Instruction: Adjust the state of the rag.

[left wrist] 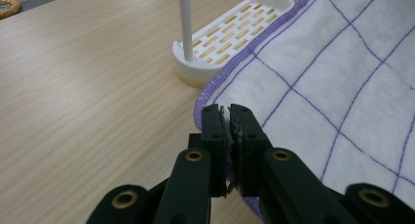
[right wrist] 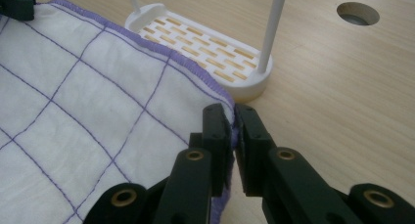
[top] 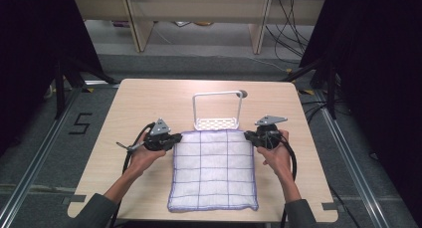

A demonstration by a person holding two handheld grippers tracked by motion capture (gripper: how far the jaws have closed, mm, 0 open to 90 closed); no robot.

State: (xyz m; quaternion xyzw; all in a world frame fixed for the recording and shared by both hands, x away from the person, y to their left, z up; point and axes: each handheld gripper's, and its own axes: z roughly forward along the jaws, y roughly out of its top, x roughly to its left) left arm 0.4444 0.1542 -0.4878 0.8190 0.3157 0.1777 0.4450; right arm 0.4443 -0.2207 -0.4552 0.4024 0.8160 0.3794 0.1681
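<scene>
A white cloth (top: 214, 171) with a purple grid and purple hem lies flat on the wooden table (top: 134, 103), its far edge at the foot of a white rack (top: 217, 111). My left gripper (top: 175, 138) is shut on the cloth's far left corner; in the left gripper view the jaws pinch the hem (left wrist: 197, 111) beside the cloth (left wrist: 337, 72) and the rack's slotted base (left wrist: 235, 31). My right gripper (top: 249, 136) is shut on the far right corner, and the right gripper view has its jaws closed on the cloth (right wrist: 98, 116) edge next to the rack (right wrist: 205, 48).
A round hole (top: 243, 94) is cut in the table behind the rack, also seen as a hole (right wrist: 358, 12) in the right gripper view. Bare wood lies left and right of the cloth. Table legs and cables stand on the floor beyond.
</scene>
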